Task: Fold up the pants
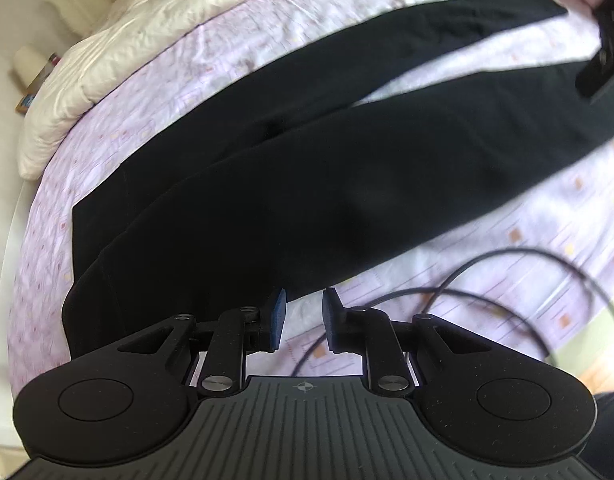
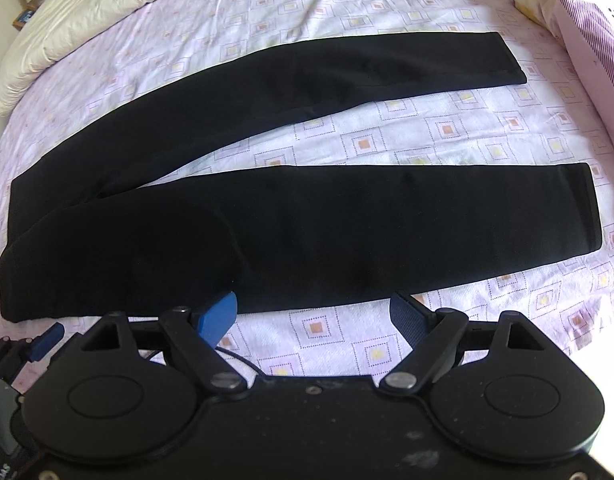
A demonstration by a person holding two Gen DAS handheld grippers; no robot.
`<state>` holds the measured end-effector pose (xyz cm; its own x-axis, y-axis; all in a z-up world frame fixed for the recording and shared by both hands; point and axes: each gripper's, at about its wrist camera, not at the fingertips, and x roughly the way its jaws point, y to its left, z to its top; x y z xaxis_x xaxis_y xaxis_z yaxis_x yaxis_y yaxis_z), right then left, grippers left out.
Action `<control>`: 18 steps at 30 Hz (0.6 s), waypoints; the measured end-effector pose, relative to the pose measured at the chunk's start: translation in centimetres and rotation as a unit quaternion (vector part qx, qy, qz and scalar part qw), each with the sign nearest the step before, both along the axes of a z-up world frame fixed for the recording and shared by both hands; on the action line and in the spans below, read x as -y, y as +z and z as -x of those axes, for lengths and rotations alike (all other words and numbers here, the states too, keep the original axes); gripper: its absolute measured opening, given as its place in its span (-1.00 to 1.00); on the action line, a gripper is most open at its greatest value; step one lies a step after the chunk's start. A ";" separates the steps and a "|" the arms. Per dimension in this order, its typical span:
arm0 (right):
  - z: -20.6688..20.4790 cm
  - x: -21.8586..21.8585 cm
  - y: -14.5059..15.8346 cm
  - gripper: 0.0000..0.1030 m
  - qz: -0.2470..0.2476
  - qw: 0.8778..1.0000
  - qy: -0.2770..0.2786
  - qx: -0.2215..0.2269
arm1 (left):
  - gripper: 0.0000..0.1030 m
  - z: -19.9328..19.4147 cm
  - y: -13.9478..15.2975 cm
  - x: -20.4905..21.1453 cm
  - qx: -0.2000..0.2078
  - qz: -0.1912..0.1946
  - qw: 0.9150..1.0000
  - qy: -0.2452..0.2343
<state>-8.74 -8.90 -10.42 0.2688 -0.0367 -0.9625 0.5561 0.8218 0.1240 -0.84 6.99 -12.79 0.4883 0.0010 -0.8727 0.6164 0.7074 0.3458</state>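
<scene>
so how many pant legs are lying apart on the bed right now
2. The far leg runs toward the pillows; the near leg lies just ahead of the open right gripper. Both belong to the black pants, joined at the left, unfolded.

A strip of bare bed sheet [image 2: 447, 128] lay open between the two legs of the pants [image 2: 267, 232], widening toward the cuffs. More bare sheet ran along the near edge of the pants. A black cable [image 1: 507, 280] looped across that near sheet. A white duvet [image 2: 87, 4] bounded the far left side, and a pillow [image 2: 587, 32] bounded the far right.
</scene>
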 end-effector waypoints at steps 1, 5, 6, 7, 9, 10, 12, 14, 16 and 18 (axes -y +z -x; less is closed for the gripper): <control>-0.5 -0.2 0.0 0.71 0.002 1.000 -0.002 -0.003 | -0.60 -0.3 -0.5 -0.3 0.001 -0.006 1.000 -0.011; -1.6 -0.9 -0.1 0.71 0.007 1.000 -0.004 -0.013 | -0.60 -0.8 -2.7 -1.6 0.016 -0.029 0.997 -0.065; -1.9 -1.0 -0.1 0.71 0.009 1.000 -0.005 -0.017 | -0.60 -0.9 -3.1 -1.8 0.017 -0.036 0.996 -0.077; -2.1 -1.2 -0.1 0.71 0.009 1.000 -0.007 -0.019 | -0.60 -0.9 -3.6 -2.1 0.019 -0.042 0.995 -0.089; -2.6 -1.6 -0.2 0.71 0.009 1.000 -0.013 -0.023 | -0.60 -0.9 -4.4 -2.7 0.024 -0.045 0.992 -0.117; -2.8 -1.7 -0.3 0.71 0.007 1.000 -0.018 -0.024 | -0.60 -0.8 -4.7 -2.9 0.028 -0.045 0.990 -0.134; -3.0 -1.7 -0.4 0.71 -0.001 0.999 -0.034 -0.027 | -0.61 -0.3 -5.2 -3.3 0.043 -0.047 0.983 -0.170; -2.9 -1.5 -0.5 0.71 -0.004 0.998 -0.058 -0.027 | -0.62 0.1 -5.5 -3.4 0.055 -0.046 0.978 -0.193; -2.5 -1.0 -0.8 0.71 -0.003 0.996 -0.083 -0.029 | -0.62 -0.1 -5.5 -3.5 0.056 -0.036 0.978 -0.199; -1.9 -0.3 -1.3 0.71 0.002 0.994 -0.108 -0.033 | -0.62 -0.7 -5.4 -3.6 0.047 -0.019 0.979 -0.196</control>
